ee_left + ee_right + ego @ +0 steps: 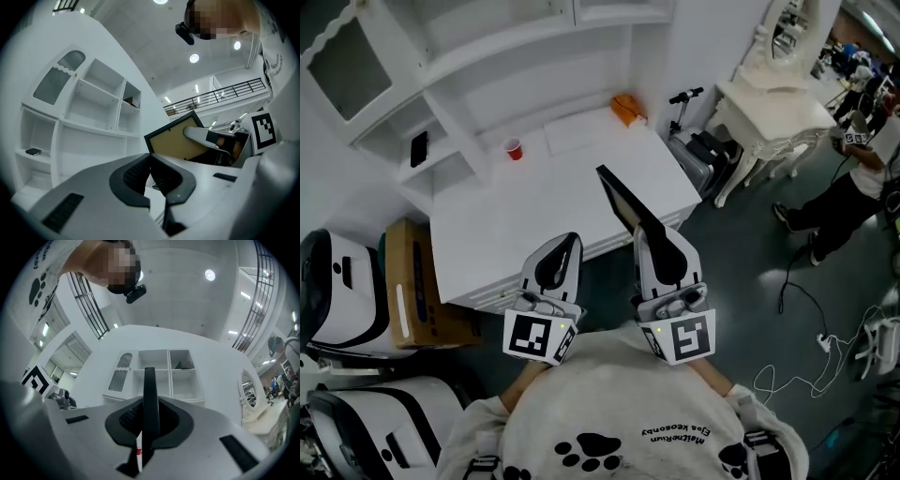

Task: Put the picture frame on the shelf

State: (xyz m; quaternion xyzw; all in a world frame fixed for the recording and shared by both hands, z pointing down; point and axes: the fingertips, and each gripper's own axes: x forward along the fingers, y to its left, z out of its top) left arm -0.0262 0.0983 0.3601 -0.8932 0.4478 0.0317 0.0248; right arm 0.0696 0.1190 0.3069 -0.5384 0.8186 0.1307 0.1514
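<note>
I judge this to be the carry: the picture frame (pixel 623 202) is not yet on the shelf (pixel 441 56) and has to be brought over to it. My right gripper (pixel 651 234) is clamped narrow on the frame's near end. In the right gripper view the frame shows edge-on between the pads, and in the head view it slants up and away over the near right corner of the white table (pixel 553 216). My left gripper (pixel 567 242) sits just left of it, with its jaws together and nothing between them. The shelf stands at the far left, beyond the table, so the table is the main thing in my way. The next move, as I see it, calls for a reach across or around the tabletop. I then have to turn the frame so it can stand in an open compartment before I let the jaws part. I would pick the compartment with care. A small dark thing (pixel 418 148) lies in one low compartment on the left, and another dark object sits in an upper right compartment, though I cannot tell what it is. On the table a red cup (pixel 514 149) stands at the far side and an orange object (pixel 628 110) sits at the far right corner, so my path has to avoid both. A cardboard box (pixel 412 300) stands on the floor to the near left. A white dressing table (pixel 773 108) and another person (pixel 853 183) are well off to the right.
</note>
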